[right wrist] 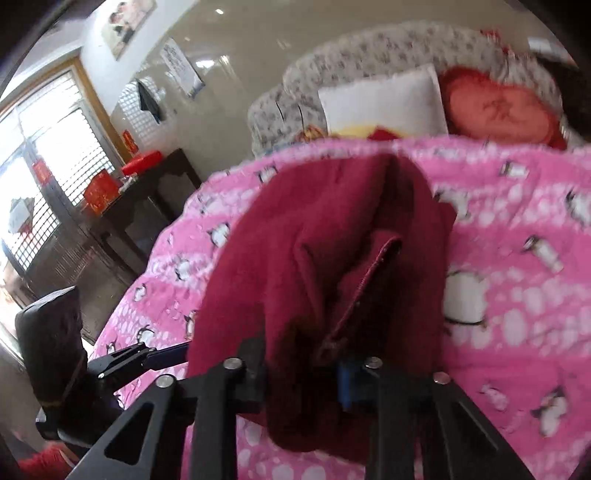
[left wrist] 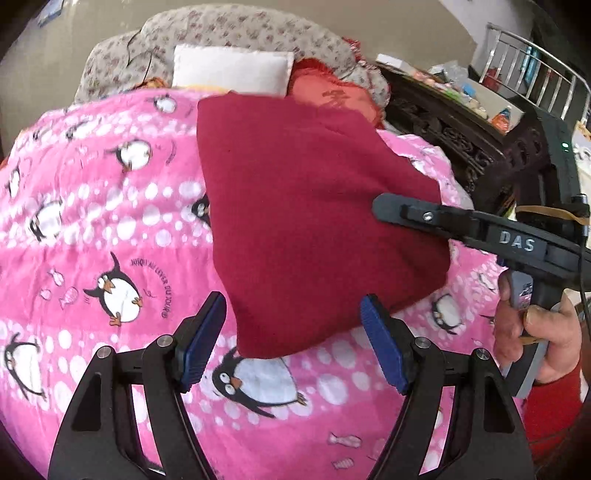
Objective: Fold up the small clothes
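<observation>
Pink penguin-print blanket (left wrist: pixel 110 229) covers the bed where a dark red garment (left wrist: pixel 303 221) is being folded. Nearest the left camera, the left gripper (left wrist: pixel 291 343) hangs with its jaws spread wide and nothing between its blue pads (left wrist: pixel 201 343), the garment's near corner lying just beyond them at 12 o'clock. At 3 o'clock a hand (left wrist: pixel 532 332) in a red sleeve works the right gripper (left wrist: pixel 384 206), reaching over the cloth's right side. In the right wrist view the right gripper (right wrist: pixel 306 373) has its jaws drawn close on a bunched fold of the garment (right wrist: pixel 332 258), a hemmed edge running up from the grip; the blur leaves the exact hold unclear.

The fold appears to be in progress: the cloth looks doubled but lumpy, and squaring its edges and flattening seem left to do.

Beyond, at 12 o'clock, sit a white pillow (left wrist: pixel 232 68), a red cushion (left wrist: pixel 332 96) and a floral headboard (left wrist: pixel 229 29). Dark carved furniture (left wrist: pixel 450 129) stands at 2 o'clock, a latticed window (right wrist: pixel 55 140) at 9 o'clock in the right view.
</observation>
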A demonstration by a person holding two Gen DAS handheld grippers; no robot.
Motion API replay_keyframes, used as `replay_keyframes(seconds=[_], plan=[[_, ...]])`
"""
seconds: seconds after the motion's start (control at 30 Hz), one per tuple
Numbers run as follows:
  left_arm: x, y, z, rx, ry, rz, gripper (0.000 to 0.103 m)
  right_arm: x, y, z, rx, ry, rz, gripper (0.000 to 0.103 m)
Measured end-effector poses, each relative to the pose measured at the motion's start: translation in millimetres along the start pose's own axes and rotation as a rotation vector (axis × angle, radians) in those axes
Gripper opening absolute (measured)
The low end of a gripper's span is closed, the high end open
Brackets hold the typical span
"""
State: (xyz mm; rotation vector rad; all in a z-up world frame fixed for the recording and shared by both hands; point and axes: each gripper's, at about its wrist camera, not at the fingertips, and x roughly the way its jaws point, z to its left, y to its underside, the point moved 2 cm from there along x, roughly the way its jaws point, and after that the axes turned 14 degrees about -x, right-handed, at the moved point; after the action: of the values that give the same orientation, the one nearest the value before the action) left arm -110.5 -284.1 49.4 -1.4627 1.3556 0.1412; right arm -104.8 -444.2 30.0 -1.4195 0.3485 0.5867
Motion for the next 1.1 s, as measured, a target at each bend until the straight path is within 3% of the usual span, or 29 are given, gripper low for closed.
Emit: replay_keyframes(seconds=[0.1, 0.2, 0.33, 0.43, 0.57, 0.7, 0.9, 1.1], plan=[[-11, 1, -8, 0.041, 0.008, -0.044, 0.076, -5, 6, -3, -0.02, 0.067, 0.029, 0.025], [-1, 1, -7, 0.021, -0.013, -0.023, 0.076, 16, 22, -17, 0.042, 0.051, 0.089, 0.026], [2, 1, 2, -0.038, -0.009, 0.003, 0.076, -1, 23, -21, 0.089, 0.021, 0.054, 0.036], [-9, -4, 2, -0.026, -0.047, -0.05, 0.076, -26, 14, -16, 0.068, 0.083, -0.002, 0.037], [-12, -19, 1, -0.044, -0.058, -0.093, 0.076, -45, -8, -1, 0.015, 0.102, -0.102, 0.037], [-3, -31, -1, -0.046, -0.086, -0.125, 0.076, -21, -25, 2, -0.012, 0.098, -0.091, 0.037], [21, -45, 3, -0.063, -0.093, -0.104, 0.076, 22, -15, -30, 0.031, 0.148, 0.006, 0.037], [36, -47, 3, -0.058, -0.092, -0.095, 0.078, 25, -7, -43, 0.038, 0.128, -0.021, 0.036]])
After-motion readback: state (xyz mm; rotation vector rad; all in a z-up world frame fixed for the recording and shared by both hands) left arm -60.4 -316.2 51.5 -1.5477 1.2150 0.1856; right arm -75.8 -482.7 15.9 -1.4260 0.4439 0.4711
